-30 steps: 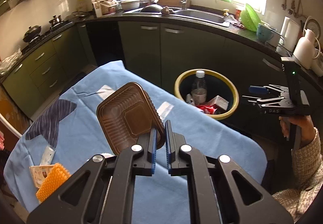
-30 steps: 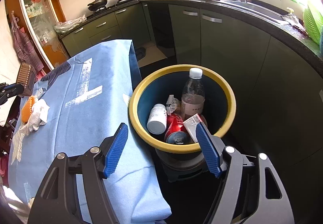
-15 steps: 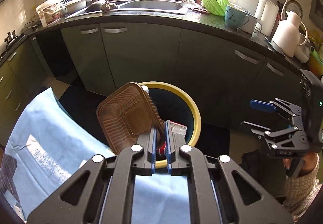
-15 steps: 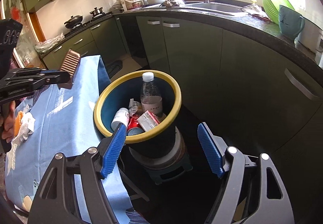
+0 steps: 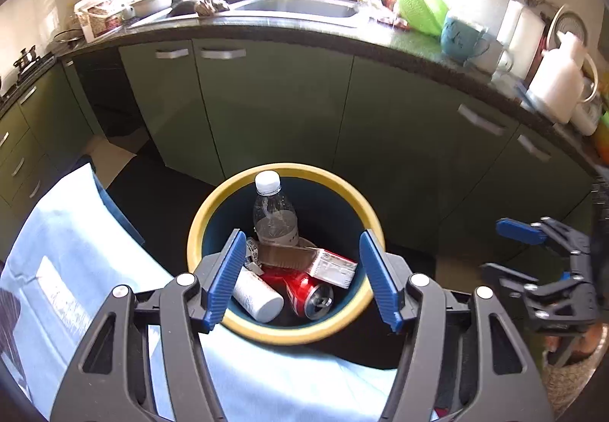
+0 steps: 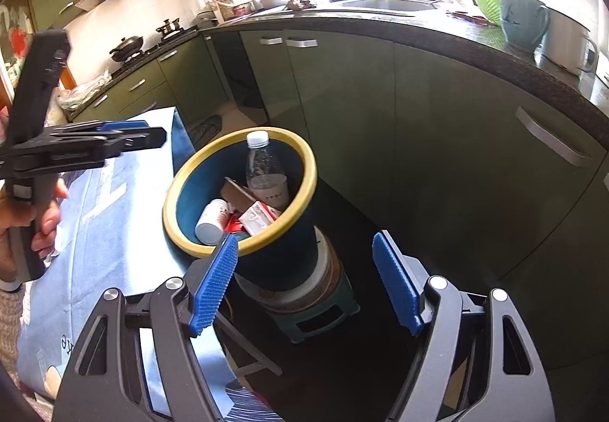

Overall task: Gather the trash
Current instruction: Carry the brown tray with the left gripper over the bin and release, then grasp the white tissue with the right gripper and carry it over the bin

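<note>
While the blue-clothed table lies to the left of the bin, your left gripper hangs right over the bin's mouth. Its jaws have just been opening and now stand well apart with nothing between the blue pads; the brown tray you carried now lies inside the bin.

The bin is dark blue with a yellow rim, and it stands on a small green stool in front of the green cabinets. Inside it, against the far wall, a clear plastic bottle with a white cap stands upright. The ribbed brown tray rests tilted across the heap just in front of the bottle. Below the tray, toward the near rim, lie a white cylindrical container, a red can on its side, and a red-and-white carton.

To the right of the bin, your right gripper is held well clear of it, jaws wide and empty.
</note>
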Action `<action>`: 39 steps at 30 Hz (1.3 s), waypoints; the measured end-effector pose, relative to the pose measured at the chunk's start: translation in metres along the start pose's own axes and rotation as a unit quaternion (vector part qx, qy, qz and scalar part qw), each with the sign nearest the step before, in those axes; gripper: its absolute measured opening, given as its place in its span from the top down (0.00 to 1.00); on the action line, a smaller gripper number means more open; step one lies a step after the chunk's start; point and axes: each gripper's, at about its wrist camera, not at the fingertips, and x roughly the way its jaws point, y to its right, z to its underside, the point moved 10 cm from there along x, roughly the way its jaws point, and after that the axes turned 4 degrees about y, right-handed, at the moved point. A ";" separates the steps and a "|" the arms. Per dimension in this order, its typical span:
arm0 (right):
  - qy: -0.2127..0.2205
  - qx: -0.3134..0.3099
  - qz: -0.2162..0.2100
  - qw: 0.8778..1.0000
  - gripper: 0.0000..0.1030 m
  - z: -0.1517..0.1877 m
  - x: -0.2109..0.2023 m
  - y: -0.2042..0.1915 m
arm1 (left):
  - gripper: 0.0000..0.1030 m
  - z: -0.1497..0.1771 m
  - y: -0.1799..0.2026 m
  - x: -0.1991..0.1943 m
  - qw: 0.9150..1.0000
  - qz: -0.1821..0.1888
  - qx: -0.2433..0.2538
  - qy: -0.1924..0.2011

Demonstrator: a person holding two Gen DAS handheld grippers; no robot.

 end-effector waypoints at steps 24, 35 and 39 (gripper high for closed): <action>-0.097 -0.296 -0.267 0.912 0.22 0.047 0.052 -0.416 | 0.11 0.233 -0.193 -0.370 0.891 -0.302 -0.290 0.178; -0.138 -0.322 -0.252 0.902 0.20 0.072 0.104 -0.487 | 0.11 0.290 -0.210 -0.398 0.869 -0.330 -0.330 0.165; -0.139 -0.330 -0.245 0.901 0.32 0.078 0.109 -0.489 | 0.11 0.290 -0.207 -0.394 0.872 -0.324 -0.328 0.162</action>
